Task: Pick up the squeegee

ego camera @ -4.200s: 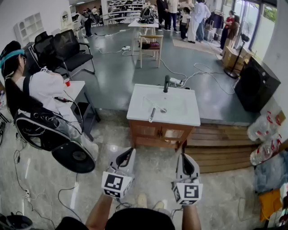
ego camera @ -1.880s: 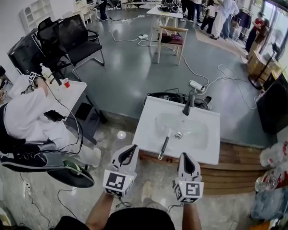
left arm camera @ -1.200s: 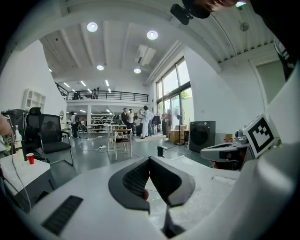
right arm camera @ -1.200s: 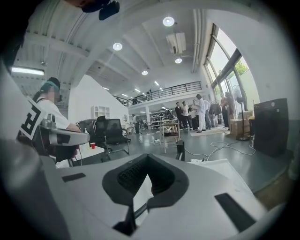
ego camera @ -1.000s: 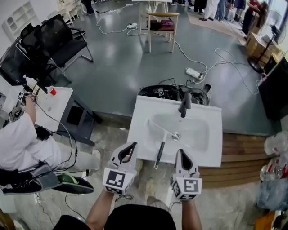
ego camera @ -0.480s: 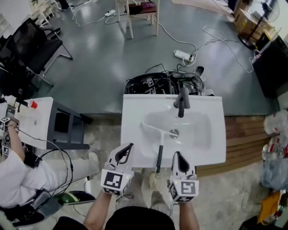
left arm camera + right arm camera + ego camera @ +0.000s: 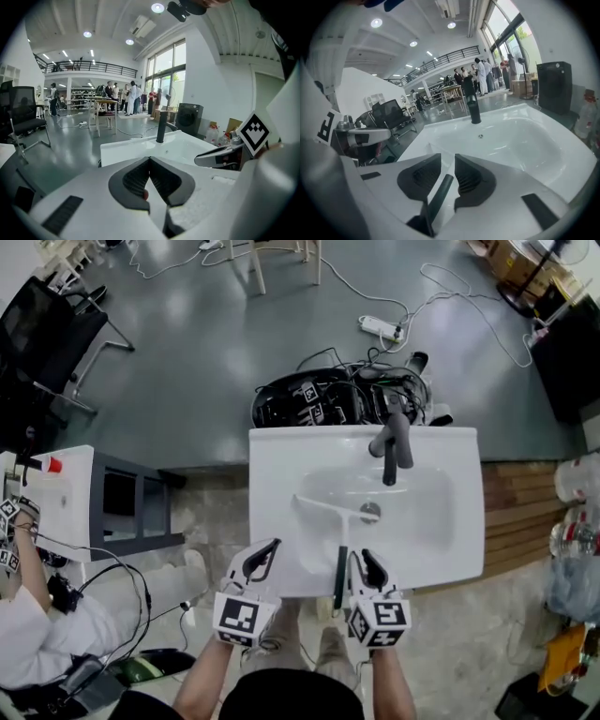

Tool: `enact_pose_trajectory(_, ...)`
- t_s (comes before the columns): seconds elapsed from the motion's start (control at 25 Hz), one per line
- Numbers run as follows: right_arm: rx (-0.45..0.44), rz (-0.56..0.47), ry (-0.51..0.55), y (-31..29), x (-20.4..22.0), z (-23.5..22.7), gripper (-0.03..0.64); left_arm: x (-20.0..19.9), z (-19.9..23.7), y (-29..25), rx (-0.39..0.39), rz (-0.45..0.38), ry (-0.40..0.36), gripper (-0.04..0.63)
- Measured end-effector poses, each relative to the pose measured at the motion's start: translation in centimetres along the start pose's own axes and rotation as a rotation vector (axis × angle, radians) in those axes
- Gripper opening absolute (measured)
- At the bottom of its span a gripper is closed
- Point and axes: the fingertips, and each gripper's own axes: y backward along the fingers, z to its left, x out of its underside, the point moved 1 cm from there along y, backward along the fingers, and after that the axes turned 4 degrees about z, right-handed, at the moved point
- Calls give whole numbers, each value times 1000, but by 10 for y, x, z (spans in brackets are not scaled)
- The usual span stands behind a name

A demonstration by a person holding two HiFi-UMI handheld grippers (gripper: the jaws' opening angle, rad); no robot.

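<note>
The squeegee lies in the white sink (image 7: 450, 521): pale blade (image 7: 328, 507) in the basin, dark handle (image 7: 339, 577) over the front rim. My right gripper (image 7: 361, 561) is at that rim. Its jaws are opening, and the handle (image 7: 438, 193) lies between them with a gap on each side. In the right gripper view, the right gripper (image 7: 447, 157) points at the black faucet (image 7: 472, 107). My left gripper (image 7: 265, 557) hovers at the front rim left of the handle. In the left gripper view, the left gripper (image 7: 150, 158) has its tips together, holding nothing.
The black faucet (image 7: 394, 446) stands at the back of the basin. Black gear and cables (image 7: 328, 399) sit behind the sink. A white side table (image 7: 66, 493) and a seated person (image 7: 28, 643) are at the left; a wooden platform (image 7: 525, 512) and bottles (image 7: 577, 484) are at the right.
Both grippers have come down to the sink's front rim. The right gripper's jaws have parted and now straddle the squeegee handle. The left gripper stays shut.
</note>
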Motion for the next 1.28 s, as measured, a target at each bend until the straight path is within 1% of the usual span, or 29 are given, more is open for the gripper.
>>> enact_pose_trajectory(0.2,10,128,-29,-31,18,1,186,-1,13,-5,-1,-7,4,2)
enact_pose_trajectory(0.4,13,230,-63,-48,32,1,247,3,21,-8,-3,8,18,2)
enact_pose_trajectory(0.44,16,248,-66,-51,35,0,252,5,22,-9,-2,15,25,2)
enact_pose_trajectory(0.64,43,346,-58,-63,42,-3,251,9,28,-15,1,28,37,2)
enact_pose_trajectory(0.76,49,413,-46,-69,47,-3,225,8,32,-18,2,22,35,2)
enact_pose_trajectory(0.84,60,442,-32,-71,49,-4,197,11,32,-20,8,41,48,2)
enact_pose_trajectory(0.92,68,458,-22,-72,50,-5,167,13,31,-21,13,57,60,2)
enact_pose_trajectory(1.16,62,480,-31,-74,51,-1,124,12,35,-24,12,50,60,2)
enact_pose_trajectory(1.28,66,488,-37,-75,53,-1,123,15,37,-25,13,62,69,2)
